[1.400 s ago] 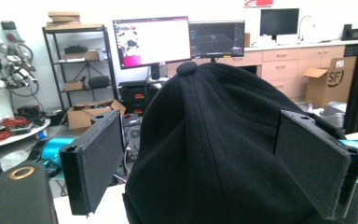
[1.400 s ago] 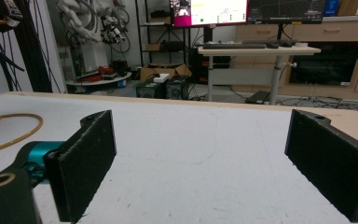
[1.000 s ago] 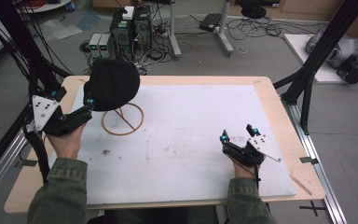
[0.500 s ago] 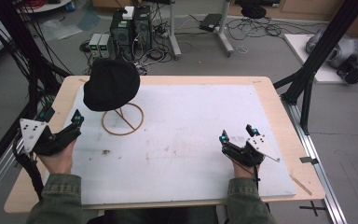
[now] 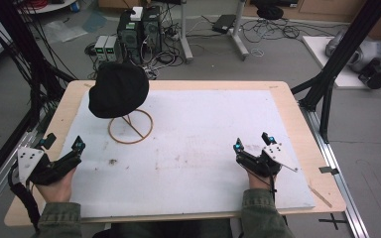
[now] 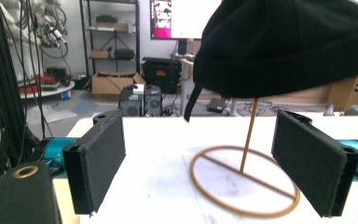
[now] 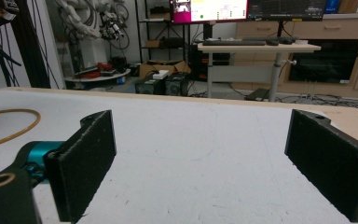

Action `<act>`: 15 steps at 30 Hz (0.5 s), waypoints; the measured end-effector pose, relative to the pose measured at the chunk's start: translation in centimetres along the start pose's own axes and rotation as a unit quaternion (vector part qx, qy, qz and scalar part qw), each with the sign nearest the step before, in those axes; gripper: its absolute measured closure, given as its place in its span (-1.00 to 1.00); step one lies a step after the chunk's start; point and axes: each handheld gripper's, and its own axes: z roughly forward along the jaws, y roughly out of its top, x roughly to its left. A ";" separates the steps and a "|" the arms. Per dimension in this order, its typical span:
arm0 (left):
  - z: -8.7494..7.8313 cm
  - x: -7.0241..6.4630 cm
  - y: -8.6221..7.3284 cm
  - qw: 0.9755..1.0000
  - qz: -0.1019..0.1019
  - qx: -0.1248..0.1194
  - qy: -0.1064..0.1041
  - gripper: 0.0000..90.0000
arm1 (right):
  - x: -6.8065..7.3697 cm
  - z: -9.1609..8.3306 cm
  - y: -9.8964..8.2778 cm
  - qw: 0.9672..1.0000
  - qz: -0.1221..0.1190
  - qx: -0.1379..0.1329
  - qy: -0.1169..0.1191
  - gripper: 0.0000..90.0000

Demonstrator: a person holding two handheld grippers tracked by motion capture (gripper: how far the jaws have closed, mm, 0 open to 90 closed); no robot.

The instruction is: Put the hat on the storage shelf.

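Observation:
A black hat [image 5: 118, 89] rests on a thin wooden stand with a ring base [image 5: 130, 127] at the back left of the white board [image 5: 203, 129]. My left gripper [image 5: 63, 143] is open near the board's front left corner, well short of the stand. Its view looks between the wide-apart jaws at the hat [image 6: 284, 44] and the stand [image 6: 244, 186]. My right gripper [image 5: 252, 141] rests open at the front right, nothing between its jaws. The right gripper view has the ring base's edge [image 7: 9, 126] at far left.
The board lies on a wooden table [image 5: 297, 114] with black frame posts at both sides. Computer boxes [image 5: 139, 29] and cables sit on the floor beyond the table. A small dark speck [image 5: 112, 161] marks the board near the left gripper.
My left gripper has let go of the hat, which now sits on the stand, and drawn back toward the front left corner. The right gripper has stayed put.

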 end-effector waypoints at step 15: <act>0.2 0.4 -2.6 0.998 0.021 0.052 -0.018 -0.63 | 0.0 0.0 0.0 1.000 0.000 0.002 -0.003 -0.82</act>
